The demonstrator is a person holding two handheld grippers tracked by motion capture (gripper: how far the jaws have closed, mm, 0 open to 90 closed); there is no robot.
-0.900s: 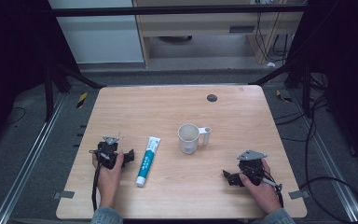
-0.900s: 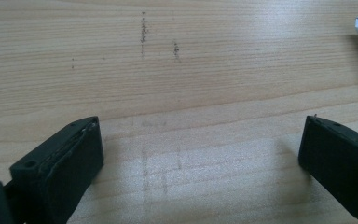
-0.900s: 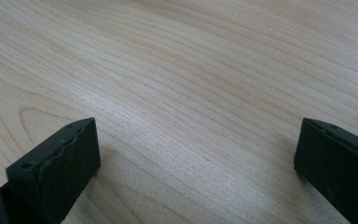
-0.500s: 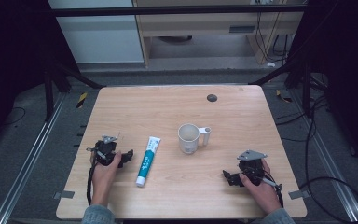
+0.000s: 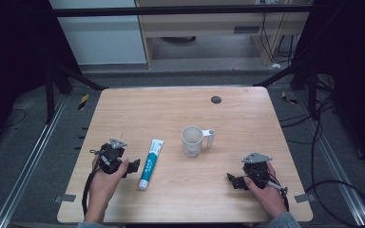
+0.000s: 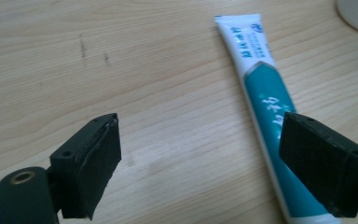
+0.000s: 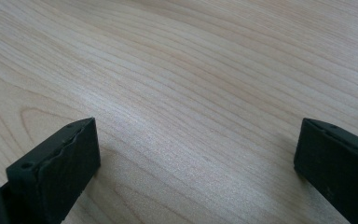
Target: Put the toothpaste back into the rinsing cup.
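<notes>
Left claw (image 5: 134, 166): released, jaws wide apart, nothing clamped; low over the table (image 5: 247, 118), just left of the tube.
Left hand (image 5: 105, 171): wrapped round the tool from behind, forearm entering from the near edge, tool aimed to the right toward the tube, grey plate on top.
Tube (image 5: 150, 156): lying flat just right of the left claw, cap end nearest the person, crimped end pointing away; in the left gripper view (image 6: 265, 102) running up past the right-hand pad (image 6: 324, 161), which overlaps its lower part, not between the pads; touching or just above, cannot tell.
Step in hand: likely the approach to the tube, before any grasp.
Next move: probably a short shift of the left claw to the right, to straddle the tube across its width, then down and a squeeze on the flat body; soft tube, so a light pinch near the middle seems best.
Mug (image 5: 191, 140): upright, white, handle to the right, beyond and right of the tube, well apart from both claws.
Right claw (image 5: 233, 180): released, jaws spread, bare wood between them in the right gripper view; low over the table, pointing left, well right of the tube and nearer than the mug.
Right hand (image 5: 261, 183): gripping the tool from behind, forearm from the near right corner, grey plate upward; seemingly idle.
</notes>
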